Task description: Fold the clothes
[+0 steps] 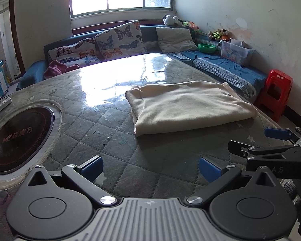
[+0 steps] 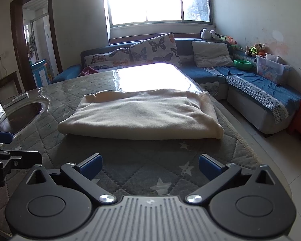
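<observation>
Left wrist view: the left gripper (image 1: pixel 150 168) hangs low over the near part of the bench (image 1: pixel 114 140), its jaws spread wide with nothing between the blue pads. Ahead and to the right lies the cloth (image 1: pixel 190 104), a cream garment already folded into a thick rectangular packet, flat on the quilted cover and well apart from the pads. A round dark hob (image 1: pixel 20 136) is sunk into the bench at the left, and the right gripper (image 1: pixel 279 138) shows at the right edge, level with this one. Right wrist view: the right gripper (image 2: pixel 150 166) likewise stands open and empty, aimed squarely at the near folded edge of the cloth (image 2: pixel 142 114), which lies near but not touching. The packet's right end shows layered edges, slightly uneven. The left gripper (image 2: pixel 2 140) enters from the left edge. A blue sofa (image 2: pixel 240 76) runs behind and beside the bench. Judged from this, the fold looks nearly or wholly done, and both tools are clear of the fabric. If another fold is wanted, the next move calls for both to reach forward, pinch the near edge at its two corners through all layers, and carry it over evenly.
</observation>
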Demonstrator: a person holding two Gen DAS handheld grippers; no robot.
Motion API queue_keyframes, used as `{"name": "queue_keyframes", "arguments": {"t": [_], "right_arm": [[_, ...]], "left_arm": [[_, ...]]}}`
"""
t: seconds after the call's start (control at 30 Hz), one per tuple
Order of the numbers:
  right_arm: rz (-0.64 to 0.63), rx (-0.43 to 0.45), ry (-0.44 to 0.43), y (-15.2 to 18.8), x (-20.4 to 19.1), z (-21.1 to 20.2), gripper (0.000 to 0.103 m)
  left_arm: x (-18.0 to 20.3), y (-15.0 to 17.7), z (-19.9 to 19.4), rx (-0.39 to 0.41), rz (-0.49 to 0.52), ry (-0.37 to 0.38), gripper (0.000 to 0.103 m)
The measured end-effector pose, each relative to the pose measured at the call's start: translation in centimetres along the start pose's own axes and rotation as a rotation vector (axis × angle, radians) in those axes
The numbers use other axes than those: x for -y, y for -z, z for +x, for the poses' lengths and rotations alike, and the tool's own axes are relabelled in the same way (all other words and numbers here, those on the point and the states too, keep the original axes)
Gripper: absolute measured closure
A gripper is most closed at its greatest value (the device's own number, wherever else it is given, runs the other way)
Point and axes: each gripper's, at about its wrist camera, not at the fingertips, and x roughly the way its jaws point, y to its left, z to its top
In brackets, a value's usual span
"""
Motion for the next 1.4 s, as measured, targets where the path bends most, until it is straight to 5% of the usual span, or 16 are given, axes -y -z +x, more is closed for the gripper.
{"name": "queue_keyframes", "arguments": {"t": [1.4], "right_arm": [[0.016, -0.046, -0.004, -0.3, 0.6, 2.2, 0.0]], "left_arm": [[0.3, -0.7, 2.2, -0.053, 0.027, -0.009, 0.0]]}}
